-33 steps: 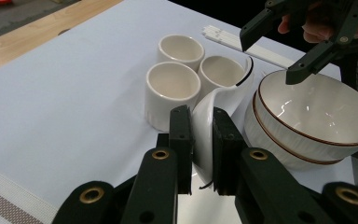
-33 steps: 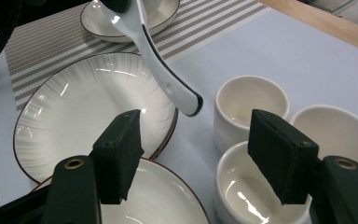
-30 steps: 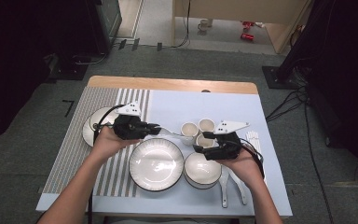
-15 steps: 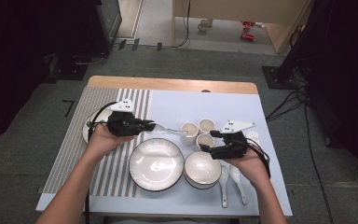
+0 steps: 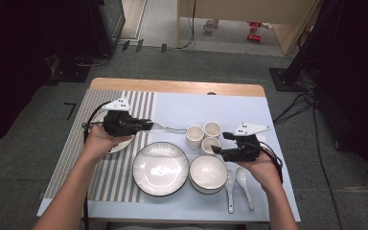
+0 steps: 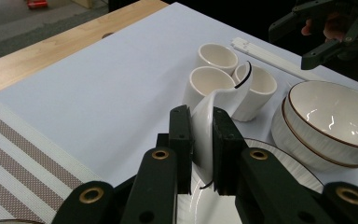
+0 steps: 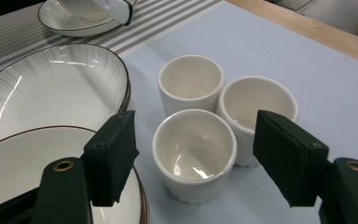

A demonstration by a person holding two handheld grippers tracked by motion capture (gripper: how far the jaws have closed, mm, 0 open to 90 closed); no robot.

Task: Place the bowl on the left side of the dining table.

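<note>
Both forearms come in from the bottom of the high view, each hand gripping its tool from behind. The left tongs (image 5: 146,125) point level toward the right, jaws drawn nearly together and pinched on the spoon (image 6: 213,123), which stands on edge between the pads. The right tongs (image 5: 221,143) point leftward, tilted a little down, with the left hand (image 5: 97,141) and right hand (image 5: 260,165) well apart. The right jaws have just been opening and stand wide, pads pressing on nothing.

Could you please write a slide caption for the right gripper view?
Open right gripper lined up on the nearest of three cups, beside stacked plates.
</note>
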